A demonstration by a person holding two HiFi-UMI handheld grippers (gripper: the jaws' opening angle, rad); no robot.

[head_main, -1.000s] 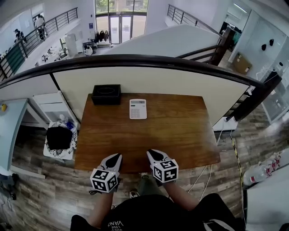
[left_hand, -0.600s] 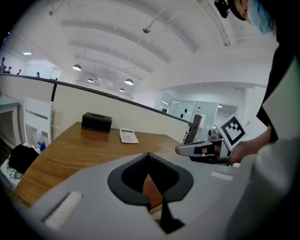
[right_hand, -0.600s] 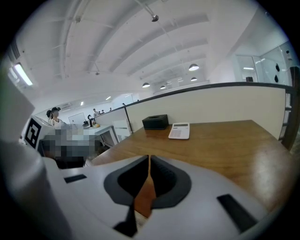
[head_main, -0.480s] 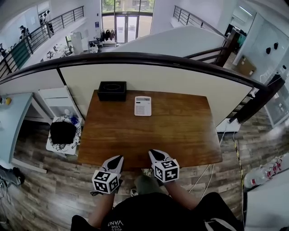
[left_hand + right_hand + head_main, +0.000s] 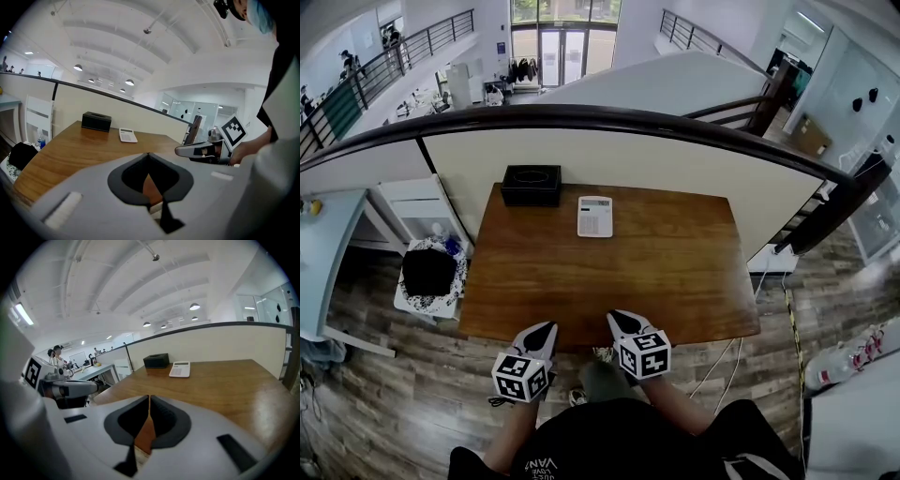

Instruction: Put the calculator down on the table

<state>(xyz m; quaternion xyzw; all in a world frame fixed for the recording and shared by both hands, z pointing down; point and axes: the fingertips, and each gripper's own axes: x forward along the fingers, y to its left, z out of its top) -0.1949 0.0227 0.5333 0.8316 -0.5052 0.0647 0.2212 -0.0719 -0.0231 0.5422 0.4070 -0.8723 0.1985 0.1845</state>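
Note:
A white calculator (image 5: 594,217) lies flat near the far edge of the brown wooden table (image 5: 656,281), also seen in the left gripper view (image 5: 127,135) and the right gripper view (image 5: 180,370). My left gripper (image 5: 542,330) hovers at the table's near edge, jaws shut with nothing between them. My right gripper (image 5: 619,322) is beside it, just over the near edge, also shut and empty. Both are far from the calculator.
A black tissue box (image 5: 532,186) sits at the table's far left corner, left of the calculator. A curved railing and low wall (image 5: 609,122) run behind the table. A white stool with a black bag (image 5: 428,274) stands at the left.
The view shifted slightly, so the table and calculator sit a little differently in the frame. Both grippers stay shut at the near edge; the calculator has not moved on the table.

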